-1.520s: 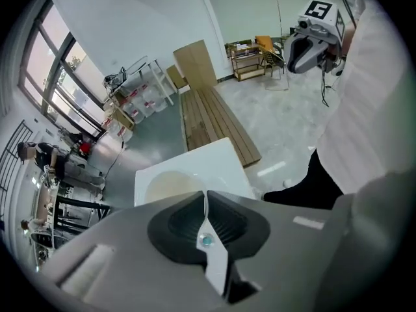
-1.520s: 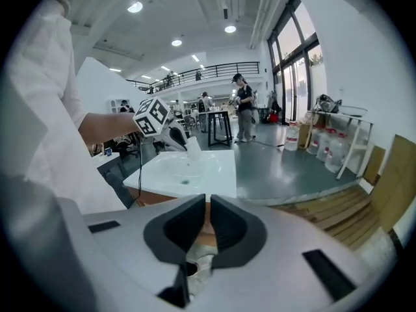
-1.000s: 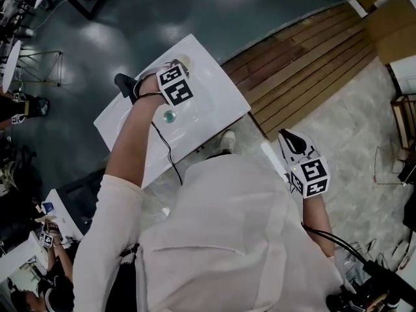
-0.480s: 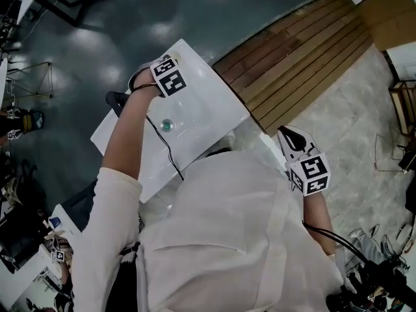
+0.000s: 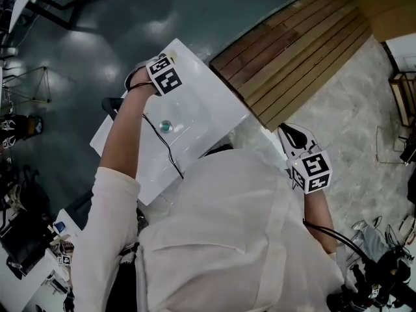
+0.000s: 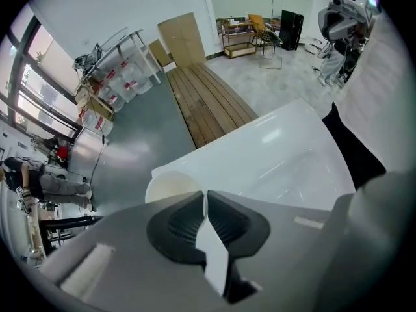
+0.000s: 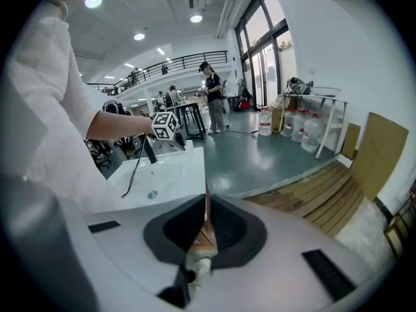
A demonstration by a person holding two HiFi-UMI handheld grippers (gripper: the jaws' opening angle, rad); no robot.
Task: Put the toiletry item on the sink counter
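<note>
Left tongs (image 6: 205, 199), pressed together, hang over the white sink counter (image 6: 279, 151); a cream round item (image 6: 168, 184) lies at their 10 o'clock. Right tongs (image 7: 207, 208) pressed together.

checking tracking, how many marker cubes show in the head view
2 clearly: one on the left gripper over the white sink's far corner, one on the right gripper beside the person. Tiny marked shapes at lower left may be more.
</note>
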